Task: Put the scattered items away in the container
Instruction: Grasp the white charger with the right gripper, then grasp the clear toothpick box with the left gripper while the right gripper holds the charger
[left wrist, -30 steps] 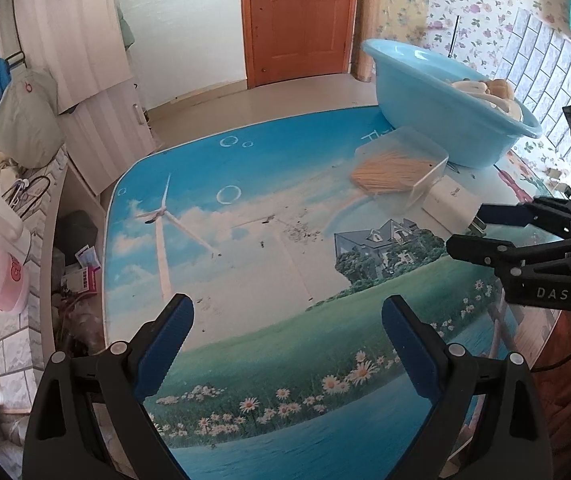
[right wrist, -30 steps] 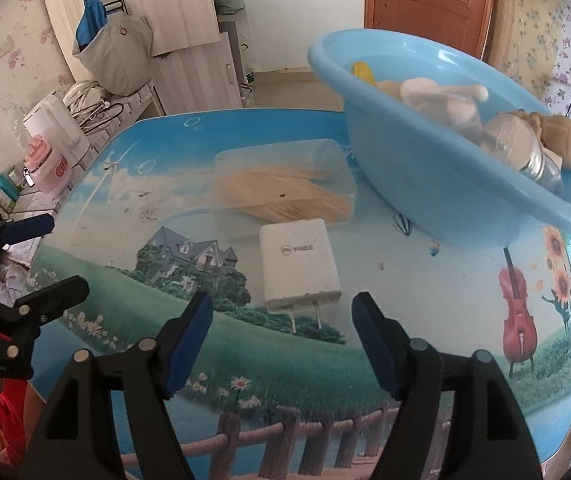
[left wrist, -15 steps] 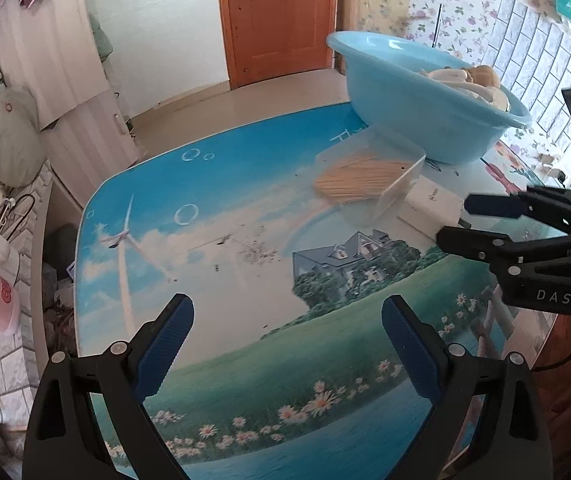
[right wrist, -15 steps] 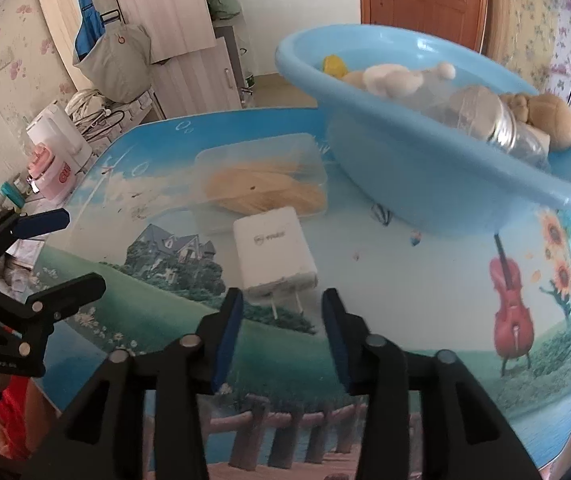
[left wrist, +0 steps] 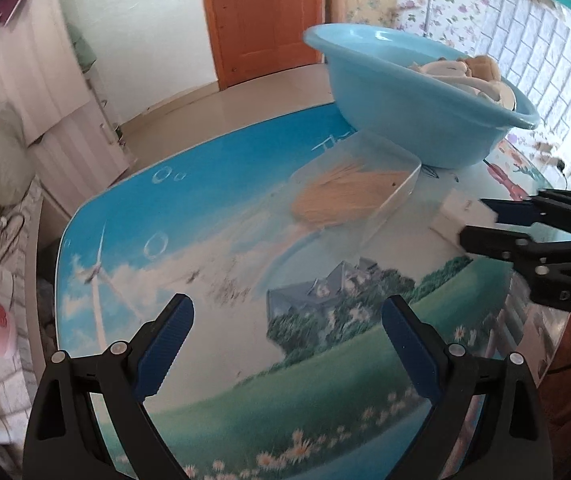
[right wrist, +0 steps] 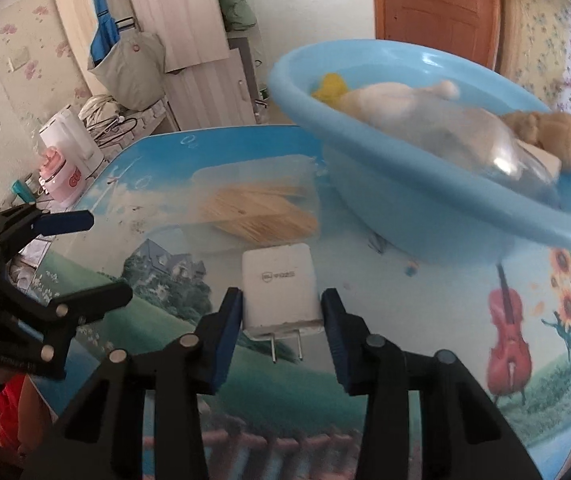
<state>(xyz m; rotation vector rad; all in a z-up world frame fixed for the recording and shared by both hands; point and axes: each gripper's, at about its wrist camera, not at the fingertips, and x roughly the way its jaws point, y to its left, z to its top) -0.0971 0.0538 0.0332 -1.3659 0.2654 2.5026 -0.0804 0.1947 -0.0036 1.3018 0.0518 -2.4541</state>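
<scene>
With my right gripper (right wrist: pixel 281 320) jaws having just been closing around the charger (right wrist: pixel 281 286), its pads sit at both sides of the white body, touching or nearly so (I cannot tell if they press yet). I should squeeze squarely, clear of the prongs, then lift straight before swinging to the basin (right wrist: pixel 425 216). My left gripper (left wrist: pixel 285 344) hangs wide open, empty. That basin holds a bottle, plush toys and something yellow; the clear box (right wrist: pixel 257 204) beside it holds wooden sticks.

A brown door (left wrist: pixel 263 12), a white kettle (right wrist: pixel 70 142) and a grey bag (right wrist: pixel 131 66) stand beyond the table.
</scene>
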